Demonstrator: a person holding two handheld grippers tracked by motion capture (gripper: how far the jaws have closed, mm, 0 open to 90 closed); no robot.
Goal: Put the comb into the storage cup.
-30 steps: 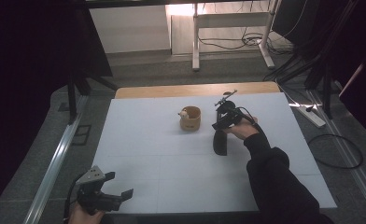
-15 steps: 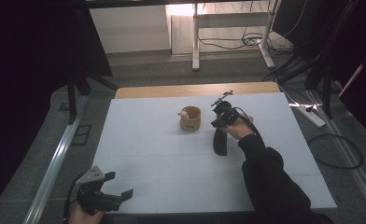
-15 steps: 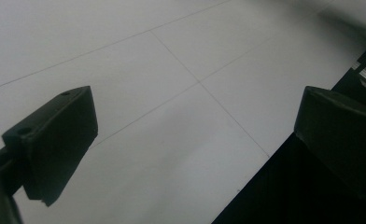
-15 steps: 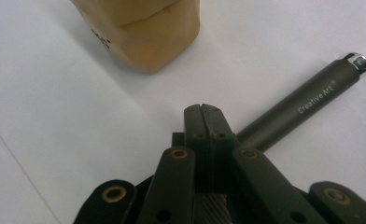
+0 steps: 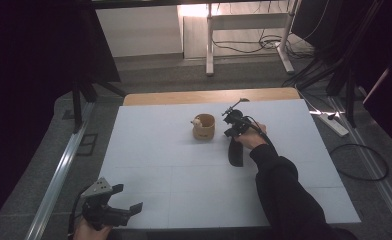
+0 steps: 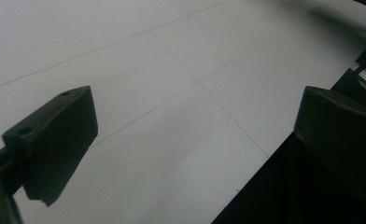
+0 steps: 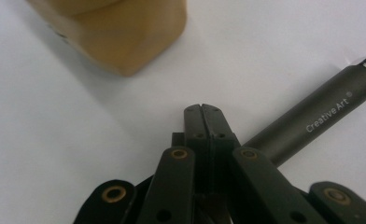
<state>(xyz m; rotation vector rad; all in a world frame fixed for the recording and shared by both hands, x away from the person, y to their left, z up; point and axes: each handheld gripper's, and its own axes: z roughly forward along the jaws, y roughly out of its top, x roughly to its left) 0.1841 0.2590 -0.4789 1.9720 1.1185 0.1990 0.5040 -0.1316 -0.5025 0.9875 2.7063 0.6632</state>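
A round wooden cup (image 5: 204,127) with something pale at its rim stands at the middle of the white table (image 5: 159,165). Just to its right my right gripper (image 5: 230,131) points down at the table. In the right gripper view its jaws (image 7: 202,108) are pressed together with nothing between them. A dark grey pen (image 7: 312,123) marked "CreativeArt" lies on the table right beside those jaws, and the cup (image 7: 120,32) sits a little beyond them. My left gripper (image 5: 129,198) rests at the table's near left edge, jaws wide apart (image 6: 195,140) over bare table.
A dark oblong thing (image 5: 235,152) lies on the table just below the right hand. A strip of bare wood (image 5: 209,96) runs along the far edge of the table. Cables and a power strip (image 5: 334,124) lie on the floor to the right.
The right hand has sunk a little toward the table beside the cup. The left gripper has stayed where it was.
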